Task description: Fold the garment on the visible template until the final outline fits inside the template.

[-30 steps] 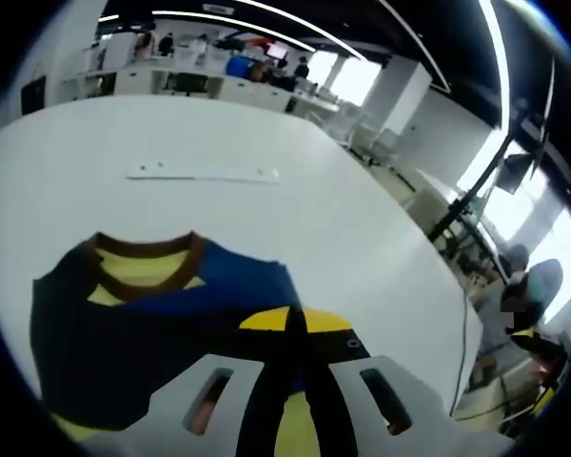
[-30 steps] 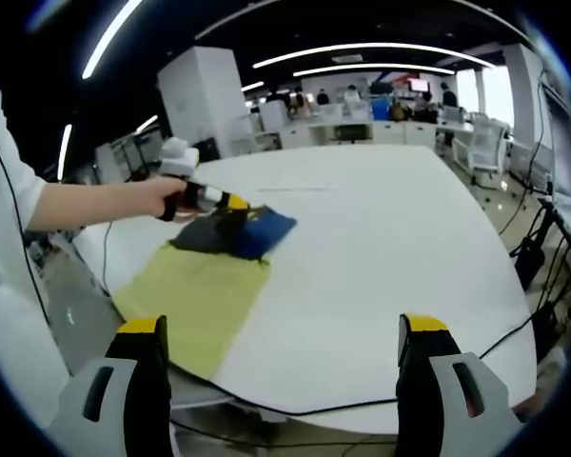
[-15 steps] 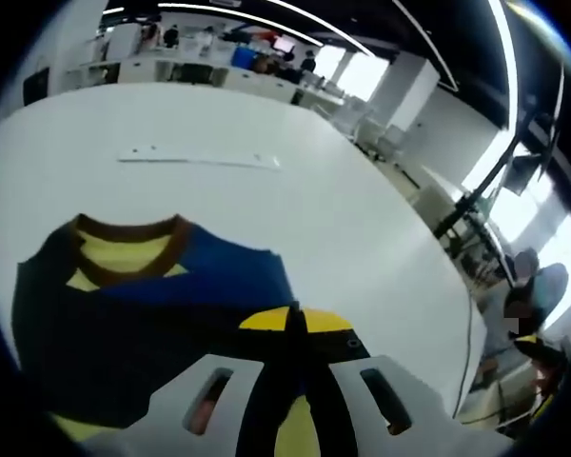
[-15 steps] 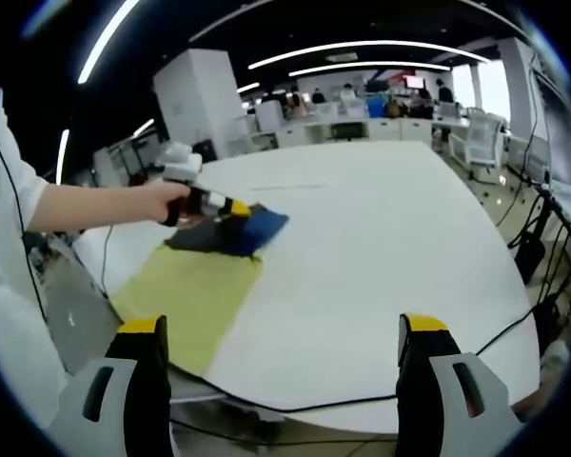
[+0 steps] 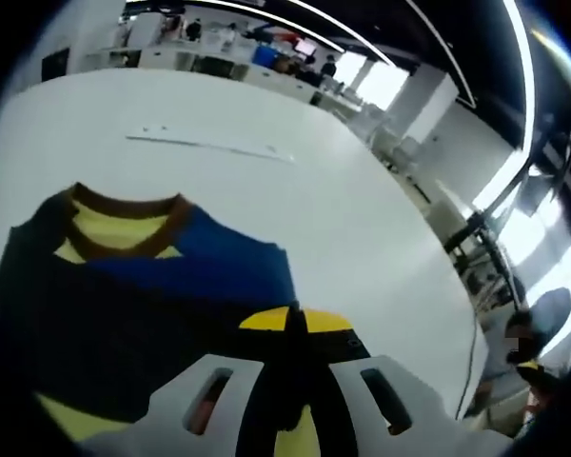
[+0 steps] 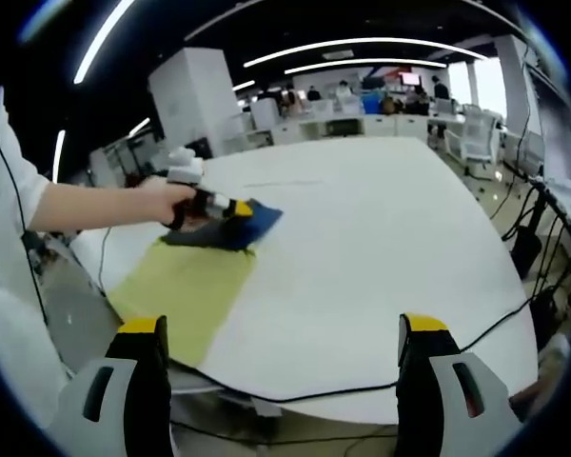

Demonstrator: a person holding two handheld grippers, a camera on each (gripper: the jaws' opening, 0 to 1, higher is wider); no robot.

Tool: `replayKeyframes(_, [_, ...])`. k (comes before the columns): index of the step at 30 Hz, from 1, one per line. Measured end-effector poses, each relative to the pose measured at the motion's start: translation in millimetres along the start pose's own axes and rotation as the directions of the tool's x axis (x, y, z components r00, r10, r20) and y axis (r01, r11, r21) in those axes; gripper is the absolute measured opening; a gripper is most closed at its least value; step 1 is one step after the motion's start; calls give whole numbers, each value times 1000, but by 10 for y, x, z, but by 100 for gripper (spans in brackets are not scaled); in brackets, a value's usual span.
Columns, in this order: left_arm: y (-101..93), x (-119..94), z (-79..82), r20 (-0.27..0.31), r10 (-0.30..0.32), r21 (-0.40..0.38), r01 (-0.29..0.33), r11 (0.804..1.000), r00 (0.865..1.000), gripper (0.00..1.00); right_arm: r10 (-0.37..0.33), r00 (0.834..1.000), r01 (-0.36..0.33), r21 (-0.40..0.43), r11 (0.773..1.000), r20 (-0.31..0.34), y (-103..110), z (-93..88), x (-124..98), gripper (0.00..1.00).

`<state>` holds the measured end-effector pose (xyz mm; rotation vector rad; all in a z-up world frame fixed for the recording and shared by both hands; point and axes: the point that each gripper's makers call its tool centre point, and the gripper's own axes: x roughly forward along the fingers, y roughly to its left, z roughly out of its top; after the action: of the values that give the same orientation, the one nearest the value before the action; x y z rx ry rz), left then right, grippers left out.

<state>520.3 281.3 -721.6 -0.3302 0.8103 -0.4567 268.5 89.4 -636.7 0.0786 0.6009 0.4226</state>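
Tabletop (image 6: 381,257): a large white rounded surface that carries everything; a pale flat strip (image 5: 209,148) is seen on it beyond the garment, in the left gripper view.

Template (image 6: 181,290): a yellow-green rectangular sheet laid near the tabletop's edge, its long side running toward the right gripper's camera.

Garment (image 5: 124,286): a dark navy and blue shirt with a brown collar and yellow lining, bunched at the far end of the template; in the right gripper view the blue part is seen to reach just past the template's far end.

Left gripper (image 5: 293,328): held in a person's hand (image 6: 167,202); its yellow-tipped fingers are pressed together over dark cloth, so the garment is judged to be pinched between them.

Right gripper (image 6: 281,367): held well apart from the garment, off the near edge of the tabletop; its fingers (image 6: 147,367) are spread wide with nothing between them.

Progress: the garment is judged partly folded, since it is gathered into a compact shape. Most of the template is uncovered, and the cloth's far part is judged to lie outside the outline. Bringing that part inside the outline and flattening the fold are judged to remain.

Writing: a small pale mark (image 5: 352,343) is seen beside the left gripper's fingers; it is too blurred to be read. No brand is legible.
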Motion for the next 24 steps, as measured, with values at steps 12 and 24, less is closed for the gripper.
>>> replayKeyframes(12, [67,148,-100,-5,23,-40,-23,999,1000,0,-19,1000,19,15,1000,3,-58,-9,-25,100])
replayKeyframes(24, [58,277,-141,-12,31,-30,-31,999,999,3,-20,1000,20,20,1000,0,-54,13,12,100])
